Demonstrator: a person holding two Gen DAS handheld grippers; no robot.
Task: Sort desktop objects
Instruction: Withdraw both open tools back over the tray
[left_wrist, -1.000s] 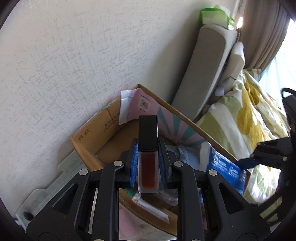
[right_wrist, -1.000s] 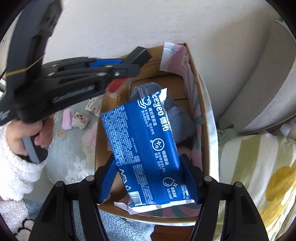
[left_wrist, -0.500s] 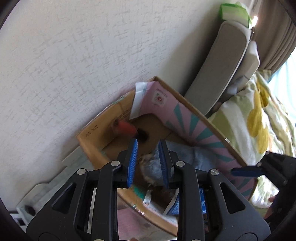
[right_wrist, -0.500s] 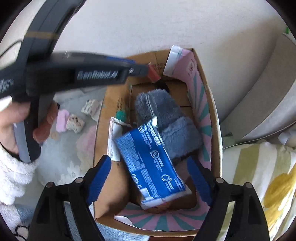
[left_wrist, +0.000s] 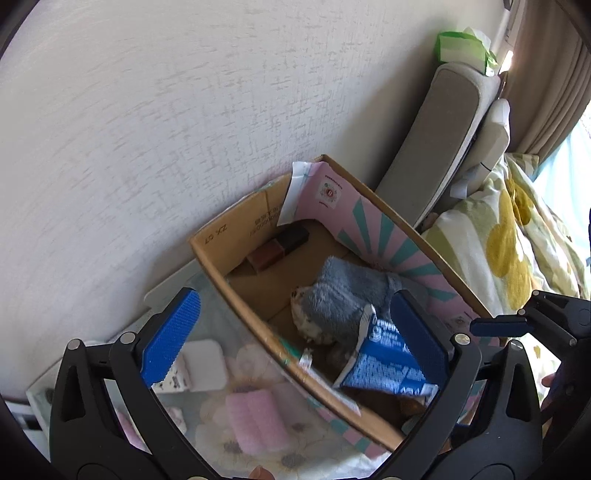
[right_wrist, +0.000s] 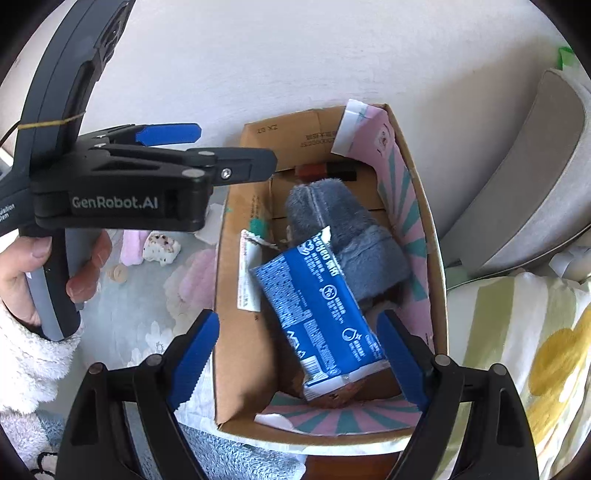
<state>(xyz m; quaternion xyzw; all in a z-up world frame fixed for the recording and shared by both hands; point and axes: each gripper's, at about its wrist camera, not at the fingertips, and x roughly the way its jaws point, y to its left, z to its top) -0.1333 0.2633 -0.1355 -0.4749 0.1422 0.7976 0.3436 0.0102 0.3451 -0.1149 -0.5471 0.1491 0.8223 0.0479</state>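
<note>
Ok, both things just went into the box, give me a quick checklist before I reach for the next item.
1. Left claw empty: ok, jaws opening wide, nothing between them.
2. Right claw empty: ok, open above the blue packet, not touching it.
3. Small red bottle in cardboard box: ok, lying at the far end.
4. Blue packet inside box: ok, resting on the grey slipper.
5. Items left outside: pink roll on the floral cloth, not yet sorted.
</note>
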